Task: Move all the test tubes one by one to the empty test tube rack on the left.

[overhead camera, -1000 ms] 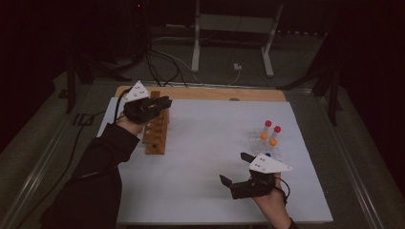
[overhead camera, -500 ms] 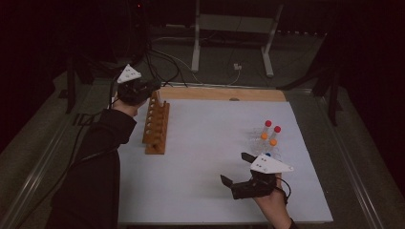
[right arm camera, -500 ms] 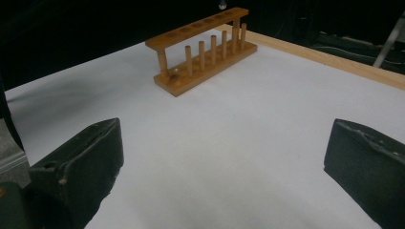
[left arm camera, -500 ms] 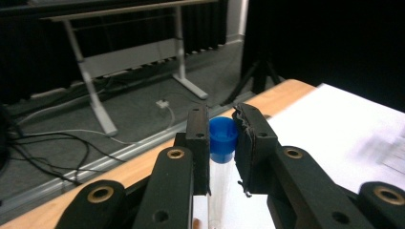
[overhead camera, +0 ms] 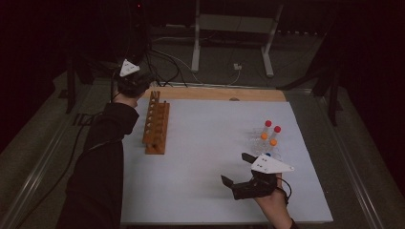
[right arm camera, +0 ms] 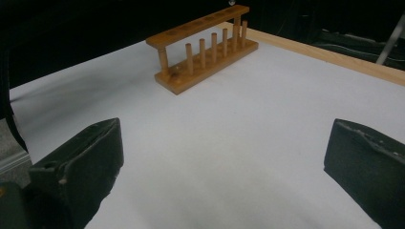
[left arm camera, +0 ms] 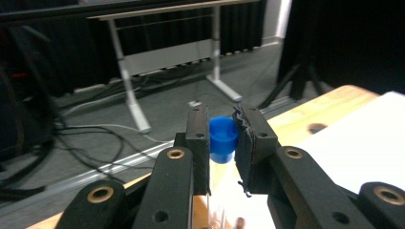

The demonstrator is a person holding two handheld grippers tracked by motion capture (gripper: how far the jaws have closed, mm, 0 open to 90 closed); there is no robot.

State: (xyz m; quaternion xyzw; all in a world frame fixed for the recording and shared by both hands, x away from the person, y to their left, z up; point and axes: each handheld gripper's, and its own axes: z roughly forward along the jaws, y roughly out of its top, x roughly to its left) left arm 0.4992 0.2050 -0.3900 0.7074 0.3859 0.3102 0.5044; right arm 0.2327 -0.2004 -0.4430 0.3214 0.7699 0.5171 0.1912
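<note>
The left gripper [overhead camera: 130, 78] has drawn back from above the wooden rack [overhead camera: 156, 125] to beyond the desk's [overhead camera: 200, 143] far-left corner, jaws clamped on a blue-capped tube [left arm camera: 223, 139]. The right gripper [overhead camera: 239, 179] stays near the front edge, jaws wide apart and empty. More capped tubes [overhead camera: 269, 134] stand at right.
</note>
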